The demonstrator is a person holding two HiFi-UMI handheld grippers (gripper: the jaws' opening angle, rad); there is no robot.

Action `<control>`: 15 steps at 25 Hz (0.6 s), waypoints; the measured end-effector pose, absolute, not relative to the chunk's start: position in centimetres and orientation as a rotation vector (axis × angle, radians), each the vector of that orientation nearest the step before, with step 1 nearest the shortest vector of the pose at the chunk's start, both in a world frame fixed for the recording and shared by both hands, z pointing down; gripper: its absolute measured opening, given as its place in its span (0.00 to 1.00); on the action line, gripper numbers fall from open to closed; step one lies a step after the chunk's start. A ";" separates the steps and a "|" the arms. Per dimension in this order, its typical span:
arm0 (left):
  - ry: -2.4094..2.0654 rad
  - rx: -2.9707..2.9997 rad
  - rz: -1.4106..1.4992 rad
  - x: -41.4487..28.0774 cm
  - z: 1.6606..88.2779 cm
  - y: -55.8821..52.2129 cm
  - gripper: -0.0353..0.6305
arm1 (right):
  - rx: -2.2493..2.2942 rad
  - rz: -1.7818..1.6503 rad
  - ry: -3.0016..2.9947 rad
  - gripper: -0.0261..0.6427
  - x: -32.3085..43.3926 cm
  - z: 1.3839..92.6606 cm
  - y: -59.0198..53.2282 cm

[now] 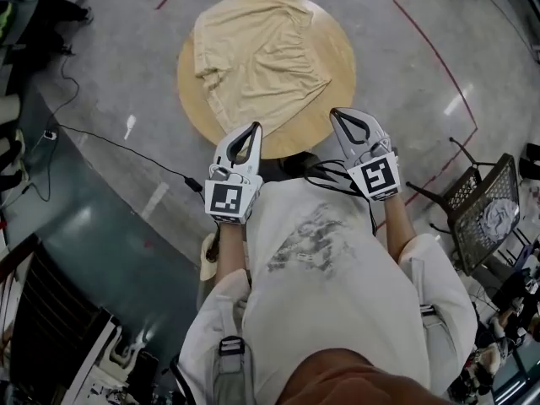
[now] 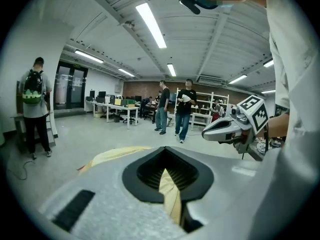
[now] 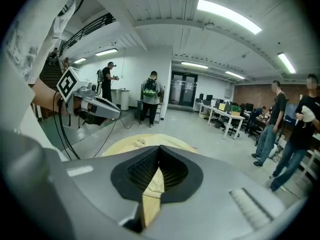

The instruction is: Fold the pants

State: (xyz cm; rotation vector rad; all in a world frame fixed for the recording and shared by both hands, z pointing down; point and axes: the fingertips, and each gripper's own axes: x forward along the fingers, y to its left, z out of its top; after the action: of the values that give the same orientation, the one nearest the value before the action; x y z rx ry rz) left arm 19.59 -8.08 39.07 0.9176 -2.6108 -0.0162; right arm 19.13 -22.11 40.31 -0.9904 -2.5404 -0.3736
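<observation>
Beige pants (image 1: pixel 257 62) lie spread flat on a round wooden table (image 1: pixel 325 125), with the waistband towards me. My left gripper (image 1: pixel 254 126) hovers shut over the table's near edge, just short of the cloth, with nothing in it. My right gripper (image 1: pixel 334 111) is shut and empty as well, above the near right rim beside the pants' corner. In the left gripper view the closed jaws (image 2: pixel 165 150) point across the table, and the right gripper (image 2: pixel 206 133) shows to the right. In the right gripper view the closed jaws (image 3: pixel 160 147) face the pale table top (image 3: pixel 150 140).
A wire mesh chair (image 1: pixel 489 197) stands on the floor to the right. A black cable (image 1: pixel 118 142) runs across the floor at the left, near dark furniture. Several people (image 2: pixel 182 111) stand further off in the room, one with a backpack (image 2: pixel 34 109).
</observation>
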 end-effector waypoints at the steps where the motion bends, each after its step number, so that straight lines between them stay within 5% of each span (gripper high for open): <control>1: -2.603 0.902 -0.010 19.7 39.8 -7.7 0.06 | -1.002 -0.379 -2.531 0.05 19.0 40.8 -22.0; 15: -2.479 0.821 0.074 20.7 48.6 -5.2 0.06 | -1.085 -0.583 -2.350 0.05 17.1 48.7 -20.7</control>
State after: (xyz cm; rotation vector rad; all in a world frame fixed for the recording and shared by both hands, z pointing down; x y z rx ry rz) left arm 20.72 -5.18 48.58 0.8207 -2.4788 0.0742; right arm 17.09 -20.67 48.67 -1.0850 -2.3502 -0.5830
